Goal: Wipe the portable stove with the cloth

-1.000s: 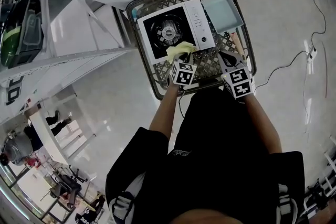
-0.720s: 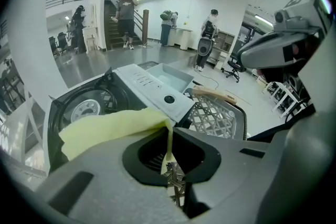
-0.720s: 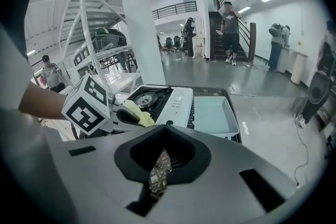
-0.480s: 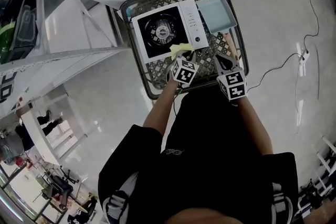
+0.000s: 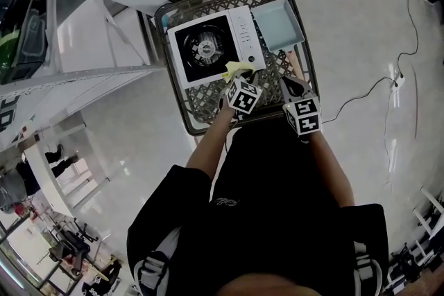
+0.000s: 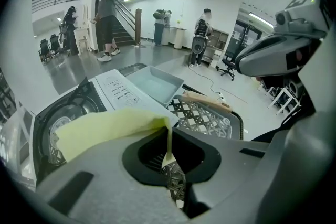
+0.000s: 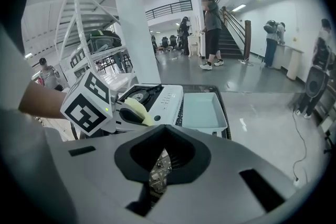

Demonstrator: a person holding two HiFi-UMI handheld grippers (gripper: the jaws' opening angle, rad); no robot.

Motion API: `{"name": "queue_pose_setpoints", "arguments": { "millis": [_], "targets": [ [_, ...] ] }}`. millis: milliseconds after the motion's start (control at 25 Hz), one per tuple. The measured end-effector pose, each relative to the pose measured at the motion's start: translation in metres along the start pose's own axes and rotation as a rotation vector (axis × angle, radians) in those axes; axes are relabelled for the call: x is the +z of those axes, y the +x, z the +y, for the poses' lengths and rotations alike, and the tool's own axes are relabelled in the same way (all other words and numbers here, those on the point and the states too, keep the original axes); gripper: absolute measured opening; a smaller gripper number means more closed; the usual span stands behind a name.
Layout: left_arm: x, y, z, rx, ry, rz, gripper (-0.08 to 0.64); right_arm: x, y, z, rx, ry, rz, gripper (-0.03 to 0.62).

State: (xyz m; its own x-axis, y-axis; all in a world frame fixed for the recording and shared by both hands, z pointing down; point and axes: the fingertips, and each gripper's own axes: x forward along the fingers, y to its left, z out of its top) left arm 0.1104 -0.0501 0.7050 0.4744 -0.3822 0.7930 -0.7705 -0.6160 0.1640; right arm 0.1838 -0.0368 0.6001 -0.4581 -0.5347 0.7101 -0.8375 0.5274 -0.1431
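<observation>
The portable stove, white with a black burner top, lies in a mesh cart basket. In the head view my left gripper is shut on a yellow cloth at the stove's near edge, beside the control strip. The left gripper view shows the cloth pinched between the jaws and draped over the left one, with the stove below it. My right gripper is shut with nothing in it and hovers over the basket mesh right of the stove. From the right gripper view, the stove and cloth lie ahead to the left.
A light-blue tray sits in the basket right of the stove. White shelving stands to the left of the cart. A cable runs over the floor on the right. People stand far off by a staircase.
The left gripper has slid the cloth to the right along the stove's near edge, toward the control strip. The right gripper has shifted a little over the basket, still shut.
</observation>
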Motion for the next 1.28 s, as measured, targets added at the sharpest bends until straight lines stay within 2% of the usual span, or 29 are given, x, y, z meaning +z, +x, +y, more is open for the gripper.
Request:
{"name": "queue_pose_setpoints", "arguments": {
  "millis": [320,520,800,960,1080,1160,1280],
  "targets": [
    [0.024,0.013,-0.010,0.002,-0.022,0.013,0.029,0.024,0.001,-0.030,0.031,-0.014,-0.025,0.005],
    [0.042,0.017,-0.018,0.005,-0.069,-0.003,0.029,0.023,0.004,-0.042,0.069,-0.001,-0.028,0.005],
    [0.066,-0.001,-0.015,0.042,-0.149,-0.036,0.029,0.009,0.019,-0.047,0.170,-0.051,-0.016,0.006],
    [0.079,-0.015,-0.002,0.059,-0.203,-0.068,0.029,0.010,0.033,-0.027,0.291,-0.175,-0.062,0.017],
    [0.092,-0.018,-0.002,0.006,-0.322,-0.095,0.029,0.015,0.044,-0.013,0.386,-0.348,-0.081,0.195],
    [0.097,-0.019,-0.004,-0.034,-0.384,-0.096,0.029,0.020,0.050,-0.007,0.414,-0.493,-0.104,0.246],
    [0.097,-0.023,-0.006,-0.051,-0.389,-0.085,0.029,0.026,0.058,0.004,0.427,-0.674,-0.141,0.276]
  ]
}}
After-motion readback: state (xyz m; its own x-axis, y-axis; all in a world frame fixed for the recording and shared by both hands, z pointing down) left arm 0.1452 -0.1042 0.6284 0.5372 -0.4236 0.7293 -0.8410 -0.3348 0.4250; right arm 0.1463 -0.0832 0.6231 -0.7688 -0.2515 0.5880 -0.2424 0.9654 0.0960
